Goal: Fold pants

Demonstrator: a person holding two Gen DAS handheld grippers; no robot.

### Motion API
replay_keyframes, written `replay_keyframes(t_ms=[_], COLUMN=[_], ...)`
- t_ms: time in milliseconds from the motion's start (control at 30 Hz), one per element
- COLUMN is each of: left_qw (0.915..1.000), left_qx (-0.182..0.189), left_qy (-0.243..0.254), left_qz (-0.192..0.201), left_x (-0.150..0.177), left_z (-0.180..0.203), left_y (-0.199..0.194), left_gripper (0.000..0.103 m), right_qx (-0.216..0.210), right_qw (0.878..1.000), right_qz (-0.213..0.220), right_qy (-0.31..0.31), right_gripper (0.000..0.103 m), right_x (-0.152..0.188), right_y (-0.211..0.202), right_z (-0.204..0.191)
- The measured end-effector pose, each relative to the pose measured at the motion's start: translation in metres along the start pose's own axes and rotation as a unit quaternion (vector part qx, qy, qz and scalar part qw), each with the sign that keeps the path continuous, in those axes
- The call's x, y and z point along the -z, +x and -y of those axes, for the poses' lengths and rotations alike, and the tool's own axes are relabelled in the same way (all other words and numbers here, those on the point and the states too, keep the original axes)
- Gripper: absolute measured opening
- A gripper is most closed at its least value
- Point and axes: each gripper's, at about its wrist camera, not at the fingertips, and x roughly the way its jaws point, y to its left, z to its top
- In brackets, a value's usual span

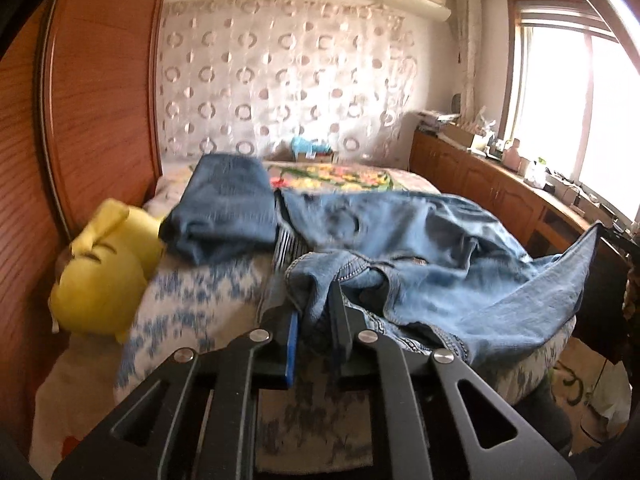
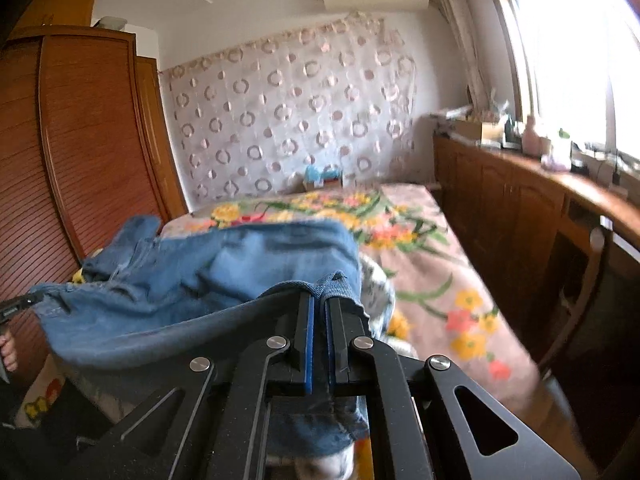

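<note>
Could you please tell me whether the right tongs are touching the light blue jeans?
Touching. The right wrist view shows the right tongs closed on a fold of the light blue jeans, denim pinched between the pads.

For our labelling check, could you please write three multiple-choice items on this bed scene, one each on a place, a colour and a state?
1. Where do the darker folded jeans lie?
A. on the bed, beside the yellow plush toy
B. on the wooden counter
C. on the floor

2. What colour are the pads inside the right tongs?
A. red
B. blue
C. white

3. How do the left tongs stand?
A. wide open above the bed
B. shut on nothing
C. shut on the light blue jeans

Answers:
1 A, the left wrist view shows the folded pair on the bedcover next to the toy.
2 B, blue strips line the right fingers.
3 C, a bunch of denim sits pinched between the left fingers.
</note>
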Motion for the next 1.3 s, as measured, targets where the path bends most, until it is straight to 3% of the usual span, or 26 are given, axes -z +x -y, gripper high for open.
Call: replay_keyframes(t_ms=[267,533,867,1300], left_qw=[0.9999,0.9996,0.9990,0.9978], left_qx=[-0.007,-0.021,-0.033,-0.061], left_qy=[0.005,0.013,0.028,0.026], left_qz=[0.009,0.015,0.006,0.004], left_x=[-0.028,-0.065,-0.102,-0.167], left_z=[0.000,-0.001,-0.001,-0.012], left_y=[0.024,0.058,0.123,0.212], left_gripper=[0.012,0.011,0.011,0.011], right_qx=[0.007,0.015,0.040,0.083], right_qw=[1.000,0.999,0.999,0.995], right_qz=[0.008,0.010,-0.002,0.006], right_qy=[-0.027,-0.027,-0.032,-0.059], right_gripper=[0.004,0.004,0.004,0.004], right_x=[-0.014,-0.034,-0.045,-0.101], right_y=[0.043,0.082,0.128,0.193], right_z=[-0.021,-0.013,-0.005,-0.013])
